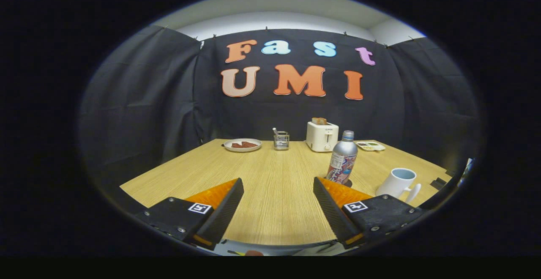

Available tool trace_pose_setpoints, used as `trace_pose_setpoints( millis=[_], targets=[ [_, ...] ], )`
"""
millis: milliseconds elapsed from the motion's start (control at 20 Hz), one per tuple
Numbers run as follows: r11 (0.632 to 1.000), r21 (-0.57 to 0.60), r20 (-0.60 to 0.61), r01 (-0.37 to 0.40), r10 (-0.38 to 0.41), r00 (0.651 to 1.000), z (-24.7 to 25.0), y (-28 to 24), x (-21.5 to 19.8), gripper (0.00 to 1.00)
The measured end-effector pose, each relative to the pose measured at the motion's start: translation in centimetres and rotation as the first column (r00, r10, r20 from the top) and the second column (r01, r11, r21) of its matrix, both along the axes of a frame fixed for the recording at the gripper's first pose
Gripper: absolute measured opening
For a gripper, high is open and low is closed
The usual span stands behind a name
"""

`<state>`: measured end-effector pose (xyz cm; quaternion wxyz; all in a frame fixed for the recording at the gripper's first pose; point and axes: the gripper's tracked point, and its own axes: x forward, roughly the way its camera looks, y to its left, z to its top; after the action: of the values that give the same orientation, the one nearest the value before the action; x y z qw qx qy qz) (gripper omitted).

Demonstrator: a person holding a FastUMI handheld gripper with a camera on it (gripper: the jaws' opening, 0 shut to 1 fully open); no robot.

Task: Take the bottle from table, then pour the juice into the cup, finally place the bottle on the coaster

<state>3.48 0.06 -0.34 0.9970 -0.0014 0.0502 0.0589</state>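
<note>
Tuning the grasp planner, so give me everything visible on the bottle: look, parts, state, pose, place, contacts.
The bottle looks like silver metal, with a narrow neck, a small silvery screw cap still on, and a colourful printed wrap around its lower body. It stands upright on the wooden table, its base on a dark coaster whose edge peeks out beside it. It sits just beyond the right finger of the open gripper, untouched by either finger. A white cup stands apart to its right; a toaster is behind.

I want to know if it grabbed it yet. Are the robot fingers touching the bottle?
Apart. In the gripper view the gripper is open over bare table, and the bottle stands beyond the right finger.
</note>
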Motion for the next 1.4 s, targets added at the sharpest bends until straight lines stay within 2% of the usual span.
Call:
trace_pose_setpoints(
  millis=[550,1100,1250,1400],
  targets=[
    [1.0,0.006,0.001,0.001,-0.001,1.0,-0.5,0.7,-0.4,0.98],
    [0.999,0.036,0.087,0.027,-0.03,0.996,1.2,-1.6,-0.9,0.98],
    [0.998,0.066,0.102,0.006,-0.013,0.995,1.6,-1.7,-1.0,0.98],
    [0.998,0.046,0.132,0.052,-0.058,0.99,2.2,-3.3,-1.1,0.98]
  ],
)
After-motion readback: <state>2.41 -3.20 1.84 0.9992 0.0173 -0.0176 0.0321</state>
